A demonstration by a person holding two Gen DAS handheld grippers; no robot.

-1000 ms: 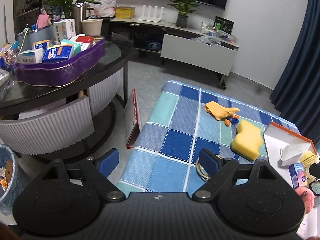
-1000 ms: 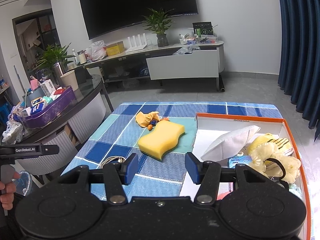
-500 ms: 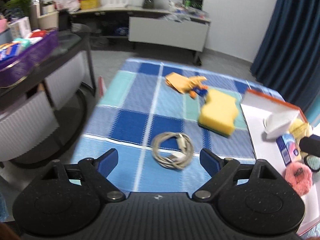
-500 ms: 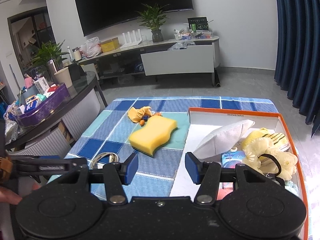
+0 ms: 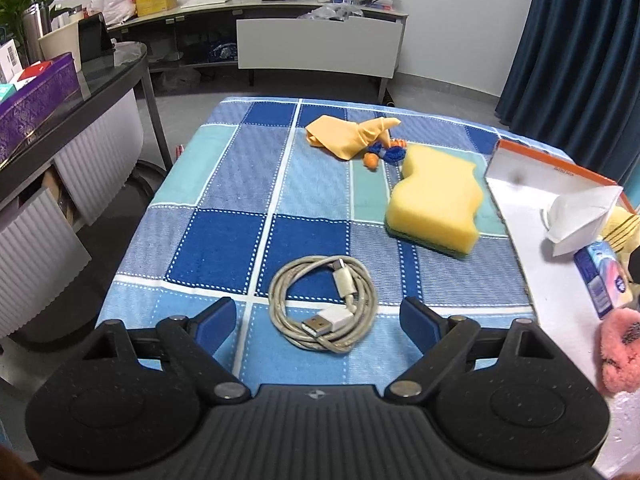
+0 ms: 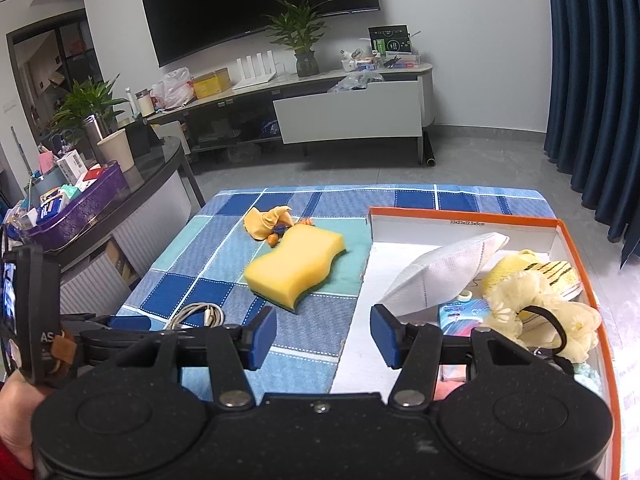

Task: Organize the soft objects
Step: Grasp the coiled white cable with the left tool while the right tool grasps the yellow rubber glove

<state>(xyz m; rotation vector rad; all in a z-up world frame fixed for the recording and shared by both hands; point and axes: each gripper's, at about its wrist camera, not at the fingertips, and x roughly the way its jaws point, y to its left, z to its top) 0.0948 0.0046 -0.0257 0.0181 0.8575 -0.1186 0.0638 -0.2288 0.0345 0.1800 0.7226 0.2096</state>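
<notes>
- The left gripper (image 5: pixel 318 318) has its blue-padded jaws spread wide and holds nothing; it hangs low over the near edge of the blue-and-teal checked tablecloth (image 5: pixel 224 240).
- A coiled off-white USB cable (image 5: pixel 323 304) lies on the cloth between those jaws, touching neither pad.
- The right gripper (image 6: pixel 323 336) is likewise parted and empty, poised above the seam where the cloth meets the orange-rimmed white cardboard box (image 6: pixel 460 216).
- From the left wrist view, the wavy yellow foam sponge (image 5: pixel 436 202) sits at 1 o'clock from the cable, just beside the box's left wall.
- Beyond it, at 12 o'clock, a crumpled yellow-orange rubber glove (image 5: pixel 350 136) lies touching a small blue-and-orange corded item (image 5: pixel 386 152), whose kind I cannot tell.
- Inside the box, seen from the right wrist: a folded white face mask (image 6: pixel 444 276), a pale yellow fabric flower hair tie (image 6: pixel 548 316), a striped yellow sponge cloth (image 6: pixel 560 272) behind it, and a small blue tissue pack (image 6: pixel 460 312).
- A fluffy pink plush item (image 5: pixel 618 350) rests in the box at 3 o'clock from the left gripper.
</notes>
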